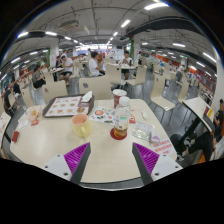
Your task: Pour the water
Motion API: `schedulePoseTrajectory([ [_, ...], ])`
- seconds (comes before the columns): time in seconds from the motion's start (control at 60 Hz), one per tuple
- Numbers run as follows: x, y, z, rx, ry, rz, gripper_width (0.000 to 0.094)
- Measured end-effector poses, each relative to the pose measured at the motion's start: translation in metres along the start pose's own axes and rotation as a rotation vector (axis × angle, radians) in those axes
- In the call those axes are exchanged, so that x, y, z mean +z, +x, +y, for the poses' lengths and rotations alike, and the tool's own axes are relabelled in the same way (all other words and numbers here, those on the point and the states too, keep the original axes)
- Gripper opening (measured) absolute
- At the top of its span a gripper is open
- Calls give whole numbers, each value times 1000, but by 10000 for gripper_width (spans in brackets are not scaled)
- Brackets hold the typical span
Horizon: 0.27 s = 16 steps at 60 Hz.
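Note:
My gripper (112,158) is open and empty above the near edge of a round white table (60,140); its purple pads (76,155) stand wide apart. Beyond the fingers, near the table's middle, a clear glass bottle or pitcher (121,120) stands on a red coaster. A yellow cup (81,125) stands just to its left. A white cup with a red rim (119,97) stands farther back. Nothing lies between the fingers.
A pink tray (66,106) lies at the table's back left. A small cup (35,115) stands at the left, a clear container (141,129) at the right. Chairs (161,95), other tables and seated people (96,65) fill the hall behind.

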<state>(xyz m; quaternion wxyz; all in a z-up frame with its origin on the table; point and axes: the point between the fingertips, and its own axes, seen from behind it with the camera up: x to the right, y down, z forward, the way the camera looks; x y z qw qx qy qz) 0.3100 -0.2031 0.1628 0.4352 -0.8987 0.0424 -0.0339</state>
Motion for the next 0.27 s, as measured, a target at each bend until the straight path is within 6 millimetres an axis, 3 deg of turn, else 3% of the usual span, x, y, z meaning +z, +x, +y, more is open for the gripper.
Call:
schedulePoseTrajectory([
  [0.15, -8, -8, 3, -27, 2, -9, 848],
  [0.267, -9, -4, 0, -46, 5, -15, 847],
])
